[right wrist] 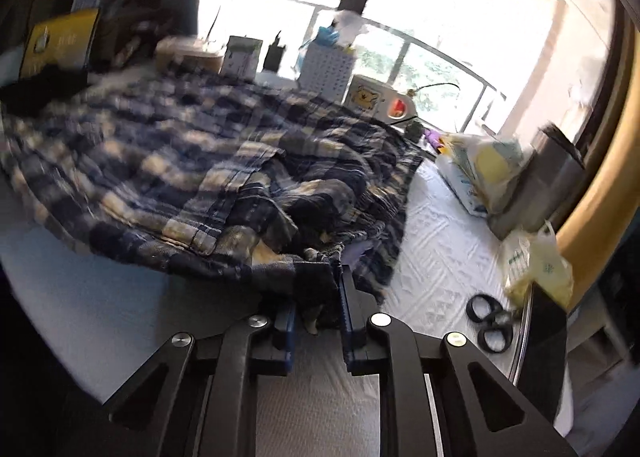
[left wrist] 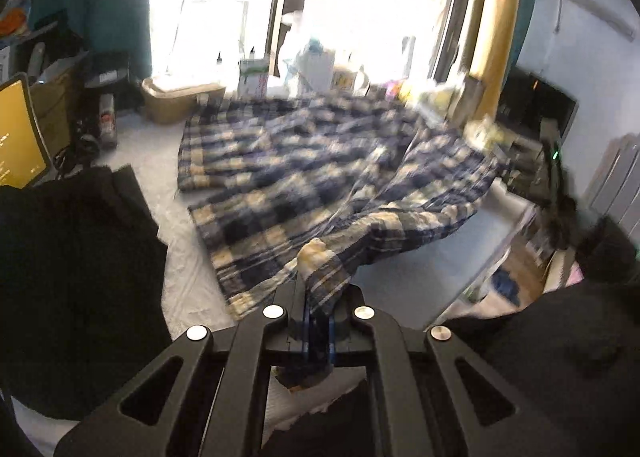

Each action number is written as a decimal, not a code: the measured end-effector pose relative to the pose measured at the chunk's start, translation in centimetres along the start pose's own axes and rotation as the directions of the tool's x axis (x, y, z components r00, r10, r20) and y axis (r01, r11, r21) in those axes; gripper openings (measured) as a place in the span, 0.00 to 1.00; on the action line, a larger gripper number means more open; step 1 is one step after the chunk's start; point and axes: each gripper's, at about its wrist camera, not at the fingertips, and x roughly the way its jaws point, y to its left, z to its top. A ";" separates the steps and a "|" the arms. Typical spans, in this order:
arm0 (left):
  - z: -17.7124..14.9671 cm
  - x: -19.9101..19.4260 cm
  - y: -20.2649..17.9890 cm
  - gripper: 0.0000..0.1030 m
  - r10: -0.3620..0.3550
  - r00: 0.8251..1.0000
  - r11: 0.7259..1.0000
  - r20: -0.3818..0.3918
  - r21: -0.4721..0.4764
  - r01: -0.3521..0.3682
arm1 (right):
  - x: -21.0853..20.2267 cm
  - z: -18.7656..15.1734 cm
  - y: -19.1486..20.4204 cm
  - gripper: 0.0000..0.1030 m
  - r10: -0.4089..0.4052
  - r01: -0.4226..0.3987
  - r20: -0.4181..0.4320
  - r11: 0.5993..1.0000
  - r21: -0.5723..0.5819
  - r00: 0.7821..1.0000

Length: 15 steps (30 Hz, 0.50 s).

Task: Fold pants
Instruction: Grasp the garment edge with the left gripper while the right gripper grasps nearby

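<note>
Blue and cream plaid pants (left wrist: pixel 304 161) lie spread on a white table (left wrist: pixel 156 161), legs reaching toward the window. My left gripper (left wrist: pixel 318 313) is shut on a bunched edge of the pants near their near end and lifts it off the table. In the right wrist view the pants (right wrist: pixel 192 161) fill the middle. My right gripper (right wrist: pixel 318 297) is shut on a dark bunched fold at the waistband end. Both views are blurred by motion.
A dark garment (left wrist: pixel 68 281) lies on the table at the left. Boxes and a basket (left wrist: pixel 176 97) line the window side. Black scissors (right wrist: pixel 490 321), plastic bags (right wrist: pixel 536 269) and a metal container (right wrist: pixel 556 173) sit at the right edge of the table (right wrist: pixel 436 257).
</note>
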 end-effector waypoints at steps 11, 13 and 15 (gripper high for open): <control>4.1 -2.5 -1.4 0.04 0.013 0.984 0.999 0.176 0.031 -0.019 | -5.7 2.1 -2.3 0.16 -0.081 0.071 0.115 0.994 0.087 0.990; 4.9 -2.3 -1.1 0.04 0.021 0.981 0.999 0.192 0.035 -0.028 | -5.8 2.9 -2.8 0.16 -0.093 0.080 0.127 0.991 0.103 0.988; 6.1 -1.8 -0.8 0.04 0.039 0.978 0.998 0.207 0.032 -0.046 | -5.7 3.5 -3.3 0.16 -0.088 0.071 0.131 0.989 0.130 0.987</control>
